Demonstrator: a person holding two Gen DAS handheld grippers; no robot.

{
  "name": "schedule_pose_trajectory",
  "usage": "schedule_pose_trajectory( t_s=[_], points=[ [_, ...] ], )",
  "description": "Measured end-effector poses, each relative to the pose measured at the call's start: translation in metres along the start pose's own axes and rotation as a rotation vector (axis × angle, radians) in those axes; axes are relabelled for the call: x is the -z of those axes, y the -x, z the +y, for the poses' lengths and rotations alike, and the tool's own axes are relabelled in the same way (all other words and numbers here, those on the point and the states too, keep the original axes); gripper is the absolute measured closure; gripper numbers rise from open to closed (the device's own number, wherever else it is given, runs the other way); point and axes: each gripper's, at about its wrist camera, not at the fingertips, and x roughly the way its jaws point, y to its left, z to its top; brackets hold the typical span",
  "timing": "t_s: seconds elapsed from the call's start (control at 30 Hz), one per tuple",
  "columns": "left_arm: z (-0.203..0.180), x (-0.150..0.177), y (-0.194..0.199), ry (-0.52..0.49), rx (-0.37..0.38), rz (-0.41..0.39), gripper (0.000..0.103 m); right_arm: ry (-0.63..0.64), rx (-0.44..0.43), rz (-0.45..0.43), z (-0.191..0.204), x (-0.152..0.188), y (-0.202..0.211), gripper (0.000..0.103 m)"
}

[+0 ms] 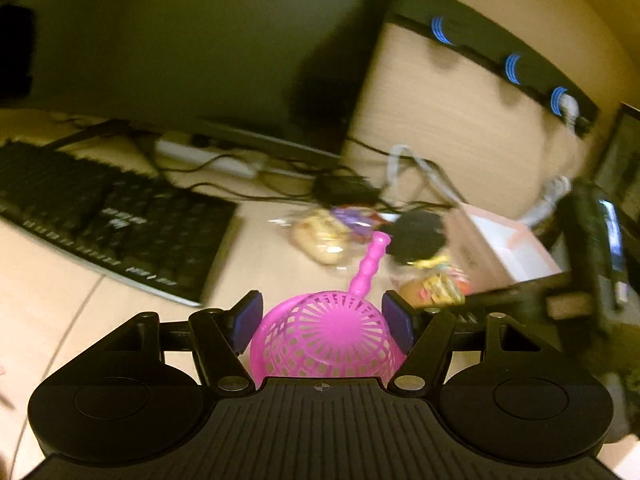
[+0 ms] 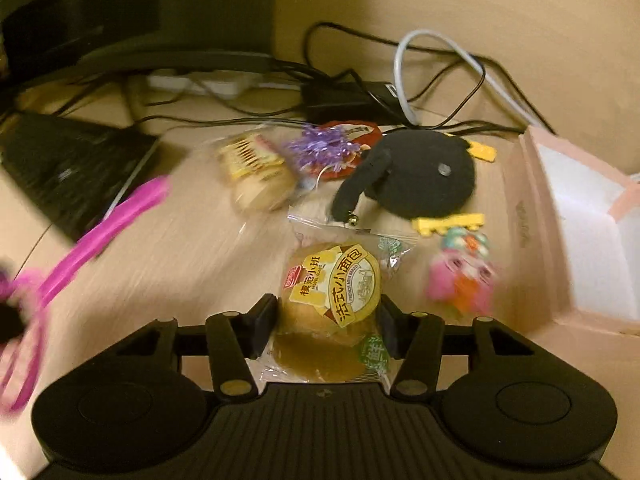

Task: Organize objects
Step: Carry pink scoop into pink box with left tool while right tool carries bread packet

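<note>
Broadly, largest to smallest, as seen from the two wrist cameras:

Desk (image 2: pixel 168 248): pale wood surface carrying every item named below.

Keyboard (image 1: pixel 100 216): black, at the far left of the desk, apart from the loose items.

Pink box (image 2: pixel 576 224): open, white inside, at the right edge of the desk; judged the likely destination. It lies right of and beyond the bread.

Black plush toy (image 2: pixel 420 176): lies between the bread and the cables behind.

Pink basket (image 1: pixel 324 332): mesh bowl between the pads of the left gripper (image 1: pixel 322 320), which appear to hold it; its long handle points away from the gripper, toward the clutter.

Wrapped bread (image 2: pixel 332 292): sits on the desk between the pads of the right gripper (image 2: pixel 328 324), long axis running away from the tool. Jaws narrow, both pads against the wrapper.

Key relation: the right hand is nearer the box; the judged next move carries the bread rightward and forward over the box's near wall.

Second bread packet (image 2: pixel 256 176): farther back, left of the plush toy, untouched.
</note>
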Motion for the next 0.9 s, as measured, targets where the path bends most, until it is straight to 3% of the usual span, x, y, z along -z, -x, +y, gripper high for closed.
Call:
schedule_pose_trajectory(
  t_s=[0.13, 0.27, 0.47, 0.6, 0.73, 0.9],
  points=[
    [-0.034, 0.004, 0.001, -0.032, 0.091, 0.033, 0.032, 0.040, -0.007, -0.007, -0.032, 0.042, 0.049, 0.050],
    [-0.080, 0.001, 0.001, -0.060, 0.197, 0.026, 0.032, 0.062, 0.106, -0.068, -0.076, 0.080, 0.092, 0.050],
    [-0.166, -0.037, -0.050, -0.096, 0.256, -0.001, 0.032, -0.074, 0.184, -0.140, -0.141, 0.118, 0.130, 0.050],
    [-0.233, -0.067, -0.095, -0.120, 0.272, -0.056, 0.032, -0.159, 0.198, -0.160, -0.169, 0.134, 0.140, 0.050],
    [-0.274, -0.086, -0.147, -0.023, 0.249, -0.090, 0.031, -0.207, 0.210, -0.180, -0.181, 0.151, 0.148, 0.050],
    [-0.286, -0.072, -0.219, 0.013, 0.179, 0.058, 0.032, -0.231, 0.202, -0.187, -0.188, 0.164, 0.151, 0.050]
  ],
)
